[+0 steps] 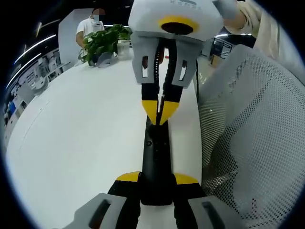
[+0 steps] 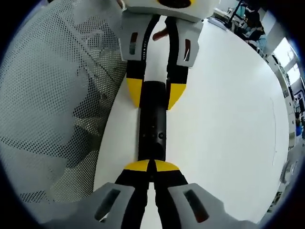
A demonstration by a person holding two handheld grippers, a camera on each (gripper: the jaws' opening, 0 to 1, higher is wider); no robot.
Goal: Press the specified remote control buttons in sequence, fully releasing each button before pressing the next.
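White table point(image 1: 71, 143), near its edge by a mesh chair point(image 1: 257, 133): a remote point(image 1: 156, 162) is being pressed.

It is being clamped by the left gripper point(image 1: 157, 179); the right gripper point(image 1: 160, 112), tips closed together, is bearing down and should be lifted fully clear before re-pressing.

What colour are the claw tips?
Yellow tips on black fingers, clearest in the right gripper view, beside the black remote.

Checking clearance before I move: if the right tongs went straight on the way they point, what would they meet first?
The black remote: the right tongs, tips together, sit at its near end. Beyond it stand the left tongs, clamped on its far end. Whether the tips already touch it is unclear.
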